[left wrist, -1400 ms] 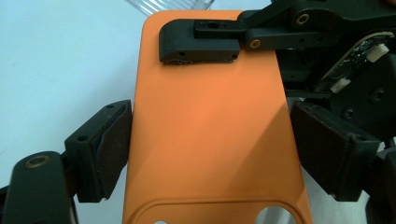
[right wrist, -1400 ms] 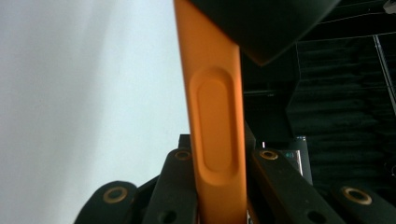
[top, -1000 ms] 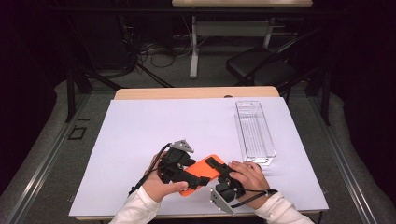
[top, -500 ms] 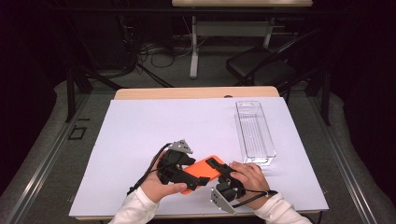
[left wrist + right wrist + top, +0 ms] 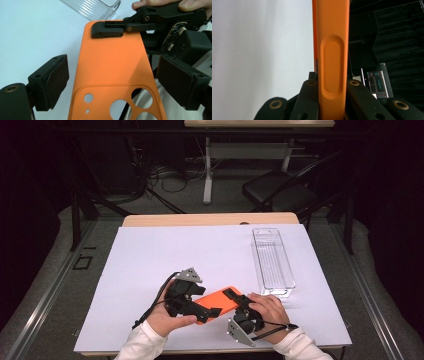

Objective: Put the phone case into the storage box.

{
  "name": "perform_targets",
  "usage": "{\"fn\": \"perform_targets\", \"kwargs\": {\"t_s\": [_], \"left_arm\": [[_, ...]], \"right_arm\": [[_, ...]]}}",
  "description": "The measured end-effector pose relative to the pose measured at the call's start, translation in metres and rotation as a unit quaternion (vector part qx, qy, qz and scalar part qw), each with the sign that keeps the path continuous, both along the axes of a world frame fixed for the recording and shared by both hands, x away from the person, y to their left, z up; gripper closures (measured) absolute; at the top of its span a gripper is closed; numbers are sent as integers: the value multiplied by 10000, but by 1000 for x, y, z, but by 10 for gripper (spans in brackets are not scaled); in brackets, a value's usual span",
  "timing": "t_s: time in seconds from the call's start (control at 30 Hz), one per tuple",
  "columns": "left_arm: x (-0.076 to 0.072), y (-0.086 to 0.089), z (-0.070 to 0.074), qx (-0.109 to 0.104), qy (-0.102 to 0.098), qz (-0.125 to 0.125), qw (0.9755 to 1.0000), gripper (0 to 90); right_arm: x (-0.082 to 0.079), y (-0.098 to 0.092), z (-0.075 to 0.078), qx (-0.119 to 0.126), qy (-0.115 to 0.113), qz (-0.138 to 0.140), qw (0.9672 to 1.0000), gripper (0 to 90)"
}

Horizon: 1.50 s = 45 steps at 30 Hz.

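Left gripper view is showing my left gripper point(image 5: 112, 82) just opening around the smooth orange phone case point(image 5: 112, 60), round cutouts visible; my right gripper point(image 5: 332, 100) is clamping its edge.

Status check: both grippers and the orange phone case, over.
Right gripper shut on orange phone case. Left gripper jaws just opening, astride the case, pads off it. Clear tray stands apart.

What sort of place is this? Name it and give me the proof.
Probably a lab or recording workspace, not a home: a table under a plain white sheet, cables on the floor behind it, and a lit monitor in a dark room.
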<state>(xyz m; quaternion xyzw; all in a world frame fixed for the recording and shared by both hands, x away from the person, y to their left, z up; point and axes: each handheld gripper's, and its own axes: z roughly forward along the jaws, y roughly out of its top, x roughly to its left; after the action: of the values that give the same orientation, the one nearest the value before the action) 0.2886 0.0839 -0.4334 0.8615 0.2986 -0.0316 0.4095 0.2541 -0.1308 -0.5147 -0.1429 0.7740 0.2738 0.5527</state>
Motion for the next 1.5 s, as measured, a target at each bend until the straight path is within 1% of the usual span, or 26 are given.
{"fn": "perform_targets", "kwargs": {"t_s": [0.03, 0.1, 0.2, 0.3, 0.33, 0.4, 0.43, 0.5, 0.53, 0.57, 0.67, 0.77, 0.8, 0.83, 0.87, 0.93, 0.97, 1.0, 1.07, 1.1, 1.13, 1.23, 1.27, 1.37, 1.43, 1.5], "left_arm": [[0, 2, 1, -11, -1, 0, 10000, 114], [1, 6, 4, -87, -18, 25, 10000, 114], [1, 11, 7, -109, -66, 92, 9999, 114], [2, 17, 9, -154, -131, 160, 9997, 115], [2, 19, 11, -159, -141, 163, 9996, 115], [2, 22, 12, -190, -161, 217, 9995, 117], [2, 24, 13, -212, -182, 232, 9993, 118], [3, 27, 14, -246, -196, 286, 9991, 122], [3, 29, 15, -241, -211, 289, 9991, 123], [3, 31, 16, -237, -224, 318, 9990, 126], [4, 36, 17, -271, -264, 398, 9985, 132], [6, 42, 18, -280, -304, 466, 9981, 135], [7, 44, 18, -280, -287, 490, 9980, 139], [7, 46, 18, -277, -287, 514, 9979, 141], [8, 47, 18, -278, -285, 555, 9977, 145], [9, 52, 19, -316, -310, 617, 9971, 150], [10, 54, 19, -330, -321, 644, 9969, 150], [10, 56, 20, -332, -332, 676, 9966, 151], [10, 59, 22, -379, -366, 727, 9960, 151], [10, 61, 23, -410, -390, 741, 9956, 151], [10, 62, 23, -410, -394, 758, 9955, 152], [9, 66, 25, -467, -459, 787, 9947, 152], [9, 66, 25, -469, -480, 798, 9945, 154], [10, 68, 25, -480, -463, 794, 9946, 154], [10, 67, 25, -492, -464, 795, 9945, 156], [10, 67, 24, -460, -450, 774, 9949, 156]], "right_arm": [[0, -1, 0, -13, 7, -51, 10000, 868], [1, -2, 0, 21, 21, -52, 10000, 868], [3, -5, 1, -13, 7, -95, 10000, 868], [4, -8, 0, 46, 58, -165, 9998, 868], [4, -9, 0, 102, 101, -201, 9997, 868], [5, -11, 2, 99, 111, -217, 9997, 868], [5, -13, 3, 77, 138, -286, 9995, 868], [7, -15, 2, 191, 183, -270, 9993, 868], [7, -16, 2, 161, 192, -324, 9992, 868], [8, -16, 2, 178, 204, -289, 9992, 868], [8, -18, 1, 164, 262, -328, 9990, 868], [8, -19, 1, 221, 341, -364, 9985, 868], [8, -20, 0, 299, 417, -395, 9979, 869], [9, -20, 2, 320, 466, -352, 9978, 868], [9, -22, 1, 447, 586, -385, 9965, 869], [11, -23, 2, 567, 671, -322, 9956, 869], [11, -24, 2, 627, 743, -344, 9947, 868], [12, -25, 3, 607, 777, -385, 9944, 869], [13, -26, 3, 725, 828, -348, 9933, 869], [13, -27, 3, 764, 911, -440, 9919, 869], [14, -28, 4, 756, 912, -402, 9922, 869], [16, -30, 5, 927, 1118, -391, 9886, 869], [17, -31, 6, 1008, 1199, -394, 9869, 869], [19, -34, 8, 1180, 1389, -407, 9824, 869], [20, -35, 8, 1277, 1473, -407, 9800, 869], [21, -35, 7, 1334, 1561, -413, 9778, 870]]}}
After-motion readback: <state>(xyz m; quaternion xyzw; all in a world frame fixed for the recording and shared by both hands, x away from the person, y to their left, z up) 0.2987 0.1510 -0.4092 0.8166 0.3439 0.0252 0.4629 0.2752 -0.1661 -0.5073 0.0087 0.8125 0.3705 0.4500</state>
